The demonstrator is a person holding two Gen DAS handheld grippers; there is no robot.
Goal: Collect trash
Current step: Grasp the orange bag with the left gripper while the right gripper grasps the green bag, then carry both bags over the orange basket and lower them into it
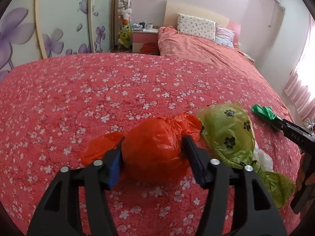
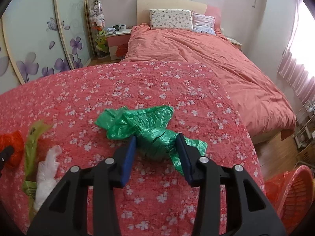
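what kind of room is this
A bedroom, most likely: a made bed with pillows against a headboard, a nightstand beside it, and sliding wardrobe doors printed with purple flowers.

A bed [image 1: 98, 90] is covered with a red quilt printed with small white blossoms. On it four crumpled bags are seen: an orange bag [image 1: 155, 147], just beside it an olive-green bag with black paw prints [image 1: 228, 131], a white bag [image 2: 46, 177] next to that, and a green bag [image 2: 149, 131] further apart.
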